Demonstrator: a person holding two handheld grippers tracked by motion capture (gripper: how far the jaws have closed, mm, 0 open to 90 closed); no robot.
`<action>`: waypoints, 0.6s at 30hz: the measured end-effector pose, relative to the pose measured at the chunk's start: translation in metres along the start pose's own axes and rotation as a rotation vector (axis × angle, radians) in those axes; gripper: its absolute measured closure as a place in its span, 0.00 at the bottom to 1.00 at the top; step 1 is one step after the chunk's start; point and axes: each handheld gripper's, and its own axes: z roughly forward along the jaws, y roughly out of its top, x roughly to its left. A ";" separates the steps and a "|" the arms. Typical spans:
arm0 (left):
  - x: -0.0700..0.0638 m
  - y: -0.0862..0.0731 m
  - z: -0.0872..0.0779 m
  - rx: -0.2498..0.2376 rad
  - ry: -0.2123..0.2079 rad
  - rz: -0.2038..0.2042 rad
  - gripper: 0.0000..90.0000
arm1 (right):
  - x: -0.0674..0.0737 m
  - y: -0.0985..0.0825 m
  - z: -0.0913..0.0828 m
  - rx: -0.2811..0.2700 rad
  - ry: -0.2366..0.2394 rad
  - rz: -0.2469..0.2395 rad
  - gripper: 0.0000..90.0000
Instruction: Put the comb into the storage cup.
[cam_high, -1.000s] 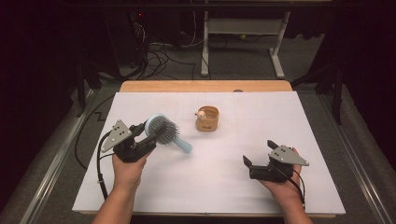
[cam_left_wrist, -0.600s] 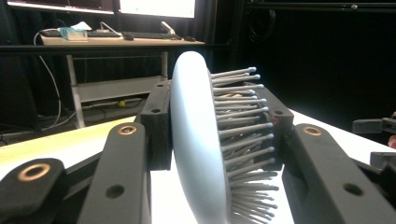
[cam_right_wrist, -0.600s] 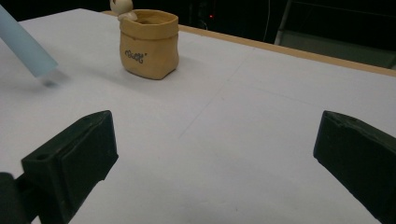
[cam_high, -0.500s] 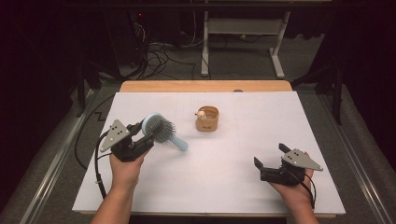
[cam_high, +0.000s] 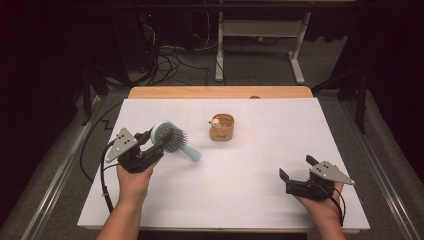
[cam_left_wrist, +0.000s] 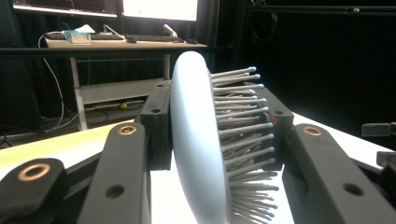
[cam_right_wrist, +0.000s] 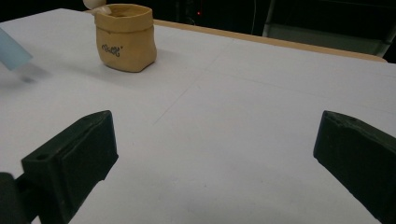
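Note:
A light blue hairbrush (cam_high: 172, 139) with grey bristles is held above the white table sheet, handle pointing right and down. My left gripper (cam_high: 150, 145) is shut on its round head; in the left gripper view the jaws press on the brush head (cam_left_wrist: 201, 149) from the back and the bristle side. A small tan pot (cam_high: 222, 127) with a pale bead on its rim stands at the middle of the table, also seen as the tan pot (cam_right_wrist: 125, 37) in the right gripper view. My right gripper (cam_high: 297, 172) rests low near the front right, jaws open with nothing between them.
The white sheet (cam_high: 280, 130) covers a wooden table with its bare far edge (cam_high: 220, 92) showing. Cables and a white desk frame (cam_high: 260, 30) lie on the floor beyond. A monitor desk (cam_left_wrist: 116, 42) stands behind in the left gripper view.
My right gripper has drifted right and toward the front edge of the table, still open. The left gripper and hairbrush have stayed almost in place.

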 end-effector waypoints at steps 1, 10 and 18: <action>0.000 0.000 0.000 -0.002 -0.001 -0.001 0.64 | 0.000 0.000 0.000 0.000 0.001 -0.001 0.00; -0.007 0.001 0.003 -0.004 -0.015 0.016 0.64 | 0.002 0.000 0.003 0.005 0.007 -0.010 0.00; -0.011 0.002 0.006 -0.001 -0.025 0.018 0.64 | 0.002 0.000 0.004 0.003 0.017 -0.011 0.00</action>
